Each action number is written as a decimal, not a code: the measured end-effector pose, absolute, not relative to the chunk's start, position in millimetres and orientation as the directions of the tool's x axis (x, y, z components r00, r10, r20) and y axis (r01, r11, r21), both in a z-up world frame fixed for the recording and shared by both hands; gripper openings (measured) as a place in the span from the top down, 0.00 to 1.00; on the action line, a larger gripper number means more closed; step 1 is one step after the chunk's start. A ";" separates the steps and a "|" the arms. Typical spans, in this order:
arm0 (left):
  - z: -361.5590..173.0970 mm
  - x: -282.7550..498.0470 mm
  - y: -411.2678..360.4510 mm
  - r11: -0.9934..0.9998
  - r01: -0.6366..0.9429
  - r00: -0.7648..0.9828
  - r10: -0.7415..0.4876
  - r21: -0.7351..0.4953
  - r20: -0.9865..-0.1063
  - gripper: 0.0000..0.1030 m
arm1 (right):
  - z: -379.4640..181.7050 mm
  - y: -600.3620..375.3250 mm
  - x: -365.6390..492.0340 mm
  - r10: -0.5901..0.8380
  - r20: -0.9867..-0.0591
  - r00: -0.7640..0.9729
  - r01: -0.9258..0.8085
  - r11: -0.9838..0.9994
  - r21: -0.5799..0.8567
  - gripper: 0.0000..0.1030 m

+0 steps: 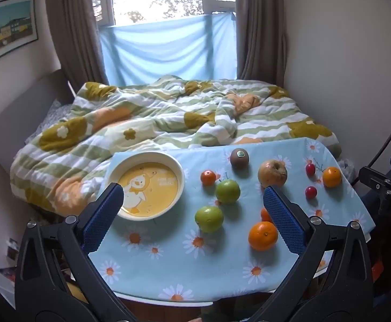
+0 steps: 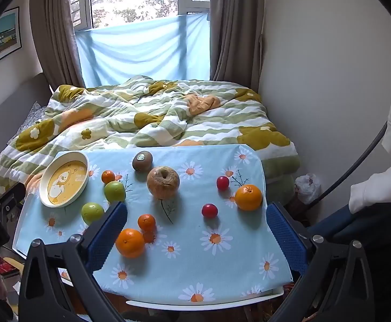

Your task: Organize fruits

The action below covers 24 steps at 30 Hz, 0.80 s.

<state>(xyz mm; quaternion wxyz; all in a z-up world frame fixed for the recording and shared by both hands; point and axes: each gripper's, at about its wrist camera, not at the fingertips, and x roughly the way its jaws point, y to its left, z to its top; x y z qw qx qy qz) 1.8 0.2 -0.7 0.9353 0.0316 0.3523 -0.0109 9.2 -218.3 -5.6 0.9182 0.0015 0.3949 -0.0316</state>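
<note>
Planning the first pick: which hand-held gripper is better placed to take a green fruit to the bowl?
Probably the left hand-held gripper: open, empty, with the green fruit between its fingers and the bowl close beside it.

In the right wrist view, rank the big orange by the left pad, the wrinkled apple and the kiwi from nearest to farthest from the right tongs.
1. Big orange, low, beside the left pad.
2. Wrinkled apple, mid-table.
3. Kiwi, far edge.
</note>
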 end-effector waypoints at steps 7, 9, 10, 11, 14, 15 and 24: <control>0.3 4.9 -0.6 0.997 0.041 0.764 0.007 0.059 -0.645 0.00 | -4.7 -219.1 7.8 -0.051 -0.723 0.689 0.059 0.998 -0.015 0.00; -0.8 2.7 1.9 0.998 0.042 0.769 0.003 0.055 -0.639 0.00 | -4.4 -219.1 7.5 -0.051 -0.722 0.690 0.059 0.998 -0.014 0.00; -1.2 3.3 1.9 0.998 0.041 0.769 0.005 0.056 -0.639 0.00 | -4.3 -219.0 7.5 -0.050 -0.722 0.690 0.058 0.998 -0.013 0.00; -1.4 2.3 2.9 0.998 0.040 0.771 0.004 0.054 -0.637 0.00 | -4.1 -218.9 7.4 -0.049 -0.721 0.691 0.057 0.998 -0.013 0.00; 0.7 0.4 0.5 0.997 0.036 0.772 0.015 0.067 -0.635 0.00 | -3.8 -218.6 7.3 -0.048 -0.720 0.692 0.057 0.998 -0.012 0.00; -0.1 -1.6 -2.2 0.997 0.033 0.774 0.021 0.073 -0.633 0.00 | -3.7 -218.6 7.3 -0.048 -0.720 0.692 0.058 0.998 -0.012 0.00; 1.0 -4.0 -3.6 0.997 0.033 0.777 0.021 0.074 -0.629 0.00 | -6.2 -216.1 10.3 -0.034 -0.723 0.690 0.033 0.999 -0.016 0.00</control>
